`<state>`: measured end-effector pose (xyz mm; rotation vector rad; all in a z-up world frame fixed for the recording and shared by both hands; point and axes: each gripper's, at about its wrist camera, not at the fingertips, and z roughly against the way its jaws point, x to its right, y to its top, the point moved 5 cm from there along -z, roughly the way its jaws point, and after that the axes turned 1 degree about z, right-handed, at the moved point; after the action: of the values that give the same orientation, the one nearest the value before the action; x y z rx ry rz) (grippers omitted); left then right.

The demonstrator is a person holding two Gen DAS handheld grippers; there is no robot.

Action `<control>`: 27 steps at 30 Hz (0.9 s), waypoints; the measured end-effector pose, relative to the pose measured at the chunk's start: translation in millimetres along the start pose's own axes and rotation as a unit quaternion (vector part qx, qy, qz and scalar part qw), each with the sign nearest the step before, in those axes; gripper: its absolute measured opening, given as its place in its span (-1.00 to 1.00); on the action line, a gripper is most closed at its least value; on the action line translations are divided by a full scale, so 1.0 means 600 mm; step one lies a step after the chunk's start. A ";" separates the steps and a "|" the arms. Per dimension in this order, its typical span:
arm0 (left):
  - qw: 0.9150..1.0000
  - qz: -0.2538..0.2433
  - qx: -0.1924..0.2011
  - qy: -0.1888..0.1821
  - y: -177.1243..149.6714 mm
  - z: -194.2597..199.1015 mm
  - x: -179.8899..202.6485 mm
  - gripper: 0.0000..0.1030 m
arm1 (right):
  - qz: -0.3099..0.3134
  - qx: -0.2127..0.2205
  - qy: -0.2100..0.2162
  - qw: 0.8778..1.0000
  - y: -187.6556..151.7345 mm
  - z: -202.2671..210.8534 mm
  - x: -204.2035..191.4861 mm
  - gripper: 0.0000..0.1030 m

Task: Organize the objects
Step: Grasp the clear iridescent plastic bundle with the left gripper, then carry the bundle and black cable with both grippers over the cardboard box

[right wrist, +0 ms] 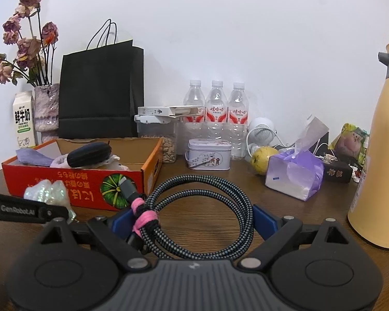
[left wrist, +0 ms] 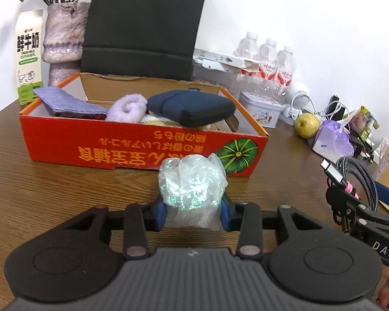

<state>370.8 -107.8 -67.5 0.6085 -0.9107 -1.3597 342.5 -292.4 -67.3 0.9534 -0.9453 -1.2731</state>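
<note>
My left gripper is clamped on the crinkly plastic wad, held just in front of the red box w/ the pouch inside. Right gripper is wide around the coiled cable, pads touching its sides, mid-table.

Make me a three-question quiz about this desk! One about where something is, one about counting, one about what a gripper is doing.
1. Where is the navy pouch?
A in the red box
B beside the pear
C under the milk carton

2. How many water bottles stand by the wall?
A two
B three
C five

3. What is the left gripper doing?
A hanging open
B squeezing a shiny plastic wad
C holding a cable

Answers: 1 A, it lies on the box's contents. 2 B, three caps in a row. 3 B, its jaws press the wad's sides.
</note>
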 end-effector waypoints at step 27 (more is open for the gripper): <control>0.996 0.061 0.064 0.008 0.110 0.048 -0.122 -0.25 | -0.007 0.045 0.049 0.998 0.107 -0.030 -0.169 0.80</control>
<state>385.7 -22.8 -12.3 0.6503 -1.0117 -1.1924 374.2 -186.7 -16.4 1.0853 -0.9276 -1.1932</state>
